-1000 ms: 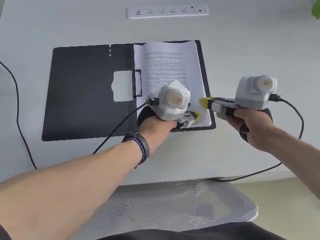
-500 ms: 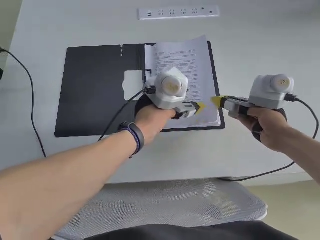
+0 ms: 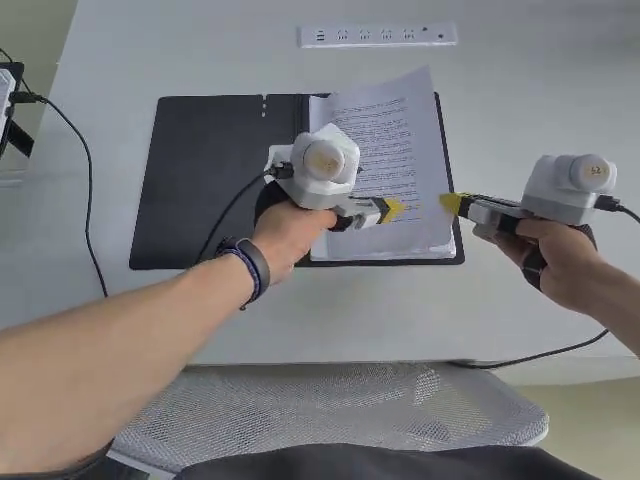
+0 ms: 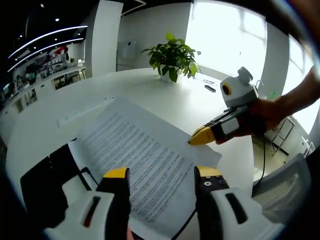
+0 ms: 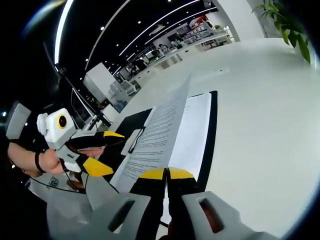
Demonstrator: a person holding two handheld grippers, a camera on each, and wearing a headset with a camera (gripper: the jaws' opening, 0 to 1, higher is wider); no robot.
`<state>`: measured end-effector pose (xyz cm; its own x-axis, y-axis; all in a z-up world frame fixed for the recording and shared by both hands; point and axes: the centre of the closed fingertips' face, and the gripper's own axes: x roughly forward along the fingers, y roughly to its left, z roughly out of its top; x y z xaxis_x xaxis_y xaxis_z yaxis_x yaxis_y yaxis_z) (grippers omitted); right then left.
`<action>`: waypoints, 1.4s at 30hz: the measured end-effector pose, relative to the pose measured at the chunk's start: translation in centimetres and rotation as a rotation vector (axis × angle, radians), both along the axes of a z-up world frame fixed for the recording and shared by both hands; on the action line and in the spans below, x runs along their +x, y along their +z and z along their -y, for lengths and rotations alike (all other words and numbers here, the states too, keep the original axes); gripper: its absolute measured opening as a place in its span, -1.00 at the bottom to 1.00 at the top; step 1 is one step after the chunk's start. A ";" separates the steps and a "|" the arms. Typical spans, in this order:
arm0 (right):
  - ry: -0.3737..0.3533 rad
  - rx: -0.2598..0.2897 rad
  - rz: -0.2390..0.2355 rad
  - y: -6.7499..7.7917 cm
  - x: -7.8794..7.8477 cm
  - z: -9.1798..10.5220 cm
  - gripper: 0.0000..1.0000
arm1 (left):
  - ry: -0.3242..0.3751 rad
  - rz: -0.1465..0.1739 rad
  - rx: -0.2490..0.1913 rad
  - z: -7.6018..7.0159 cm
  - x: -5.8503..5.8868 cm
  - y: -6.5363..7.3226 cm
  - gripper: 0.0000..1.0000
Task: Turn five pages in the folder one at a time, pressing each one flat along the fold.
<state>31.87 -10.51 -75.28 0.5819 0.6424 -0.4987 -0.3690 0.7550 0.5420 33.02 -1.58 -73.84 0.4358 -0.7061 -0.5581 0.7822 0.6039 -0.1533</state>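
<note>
The folder (image 3: 200, 180) is black. The page (image 3: 395, 140) is white with dense rows of black print. The table (image 3: 540, 110) and power strip (image 3: 378, 35) are white. The left gripper (image 3: 392, 211) and right gripper (image 3: 452, 204) have white-grey bodies, and their fingers (image 4: 117, 174) have yellow tips. The cable (image 3: 88, 190) is black. The plant (image 4: 172, 55) is green.

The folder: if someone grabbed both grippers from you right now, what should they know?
Left gripper: open, hovering over the top page.
Right gripper: shut on that page's right edge, holding it raised.
Folder: open on the desk, left side bare black.
Done: apparently no page turned yet.
Left: carry this page over, press it along the fold, then four more.
</note>
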 end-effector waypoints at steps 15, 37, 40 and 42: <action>0.048 0.087 0.127 6.4 1.4 -3.4 -1.00 | 0.084 0.045 -0.007 -7.9 -0.8 2.8 0.15; 0.249 0.188 0.228 12.0 1.4 -14.8 -1.00 | 0.211 0.073 -0.016 -16.6 -3.8 4.5 0.19; 0.270 0.195 0.225 11.8 1.7 -15.4 -1.00 | 0.229 0.073 -0.021 -17.3 -3.9 4.6 0.19; 0.283 0.198 0.223 11.7 1.8 -16.2 -1.00 | 0.237 0.074 -0.022 -17.7 -4.0 4.7 0.19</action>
<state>33.62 5.66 -63.61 0.4481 0.8635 -0.2314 -0.6720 0.4961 0.5498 29.00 16.11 -69.18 0.6296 -0.5909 -0.5044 0.6289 0.7688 -0.1156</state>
